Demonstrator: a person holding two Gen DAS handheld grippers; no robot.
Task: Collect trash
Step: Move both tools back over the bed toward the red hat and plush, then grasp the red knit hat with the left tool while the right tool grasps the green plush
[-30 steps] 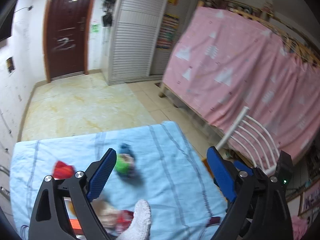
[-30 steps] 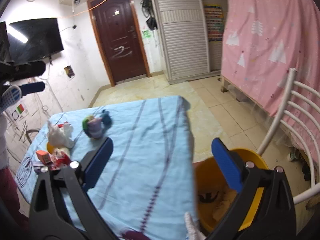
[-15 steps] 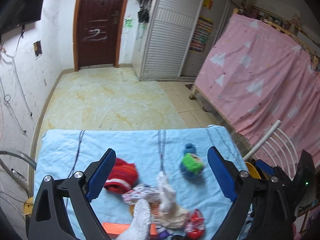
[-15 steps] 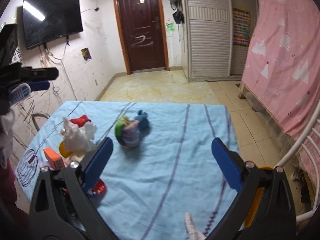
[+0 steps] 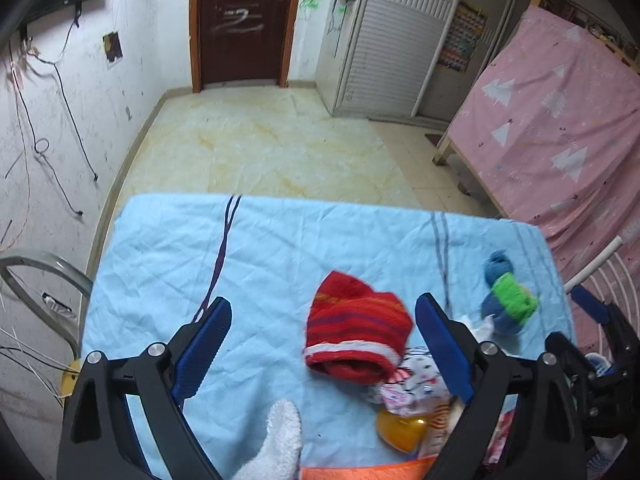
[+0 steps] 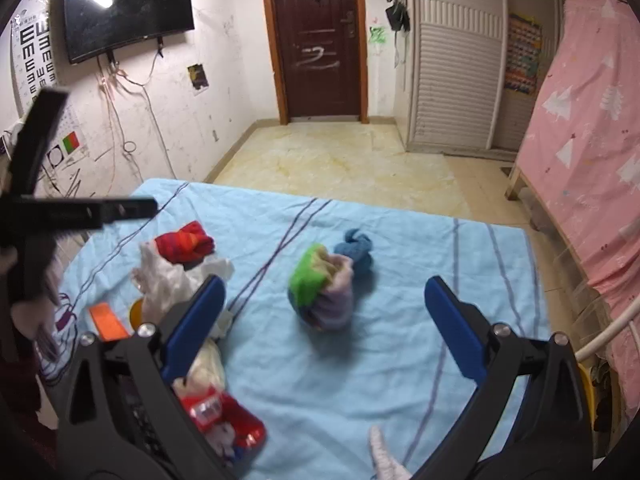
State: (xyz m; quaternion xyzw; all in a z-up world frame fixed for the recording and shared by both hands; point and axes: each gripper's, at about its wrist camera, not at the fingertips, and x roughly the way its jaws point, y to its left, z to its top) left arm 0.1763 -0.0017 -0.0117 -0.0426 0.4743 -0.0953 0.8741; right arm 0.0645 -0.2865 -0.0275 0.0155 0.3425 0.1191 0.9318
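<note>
Currently, findings by item:

Trash pile: loose litter lies bunched near the table's left front part, as the right wrist view shows it: a crumpled white plastic bag [image 6: 168, 280], a flat orange box [image 6: 108, 321], a yellow round object [image 5: 400, 432] partly covered, and a red wrapper [image 6: 224, 420] nearest the camera. Items touch or overlap; exact count cannot be told.

Red sock: a red striped sock [image 5: 358, 330] with a white cuff lies at the far edge of the pile, touching a patterned white cloth [image 5: 412, 384] beside it.

Sock bundle: a rolled bundle in green, purple and blue [image 6: 326, 286] lies by itself near the middle of the table, apart from the pile.

Table: covered by a light blue cloth with dark stripes [image 5: 280, 248], wrinkled.

Left gripper [image 5: 322, 336]: jaws spread wide, nothing between the pads; it hangs above the table with the red sock framed between the fingers, not touched.

Right gripper [image 6: 326, 320]: jaws spread wide, holding nothing; the sock bundle sits between the fingers in view, clear of both pads.

Hand: a white-gloved fingertip [image 5: 280, 440] shows at the lower edge of the left wrist view.

Surroundings: a brown door [image 6: 318, 36], a wall-mounted television [image 6: 128, 4], a pink curtain [image 5: 560, 128] to the right, tiled floor beyond the table.
</note>
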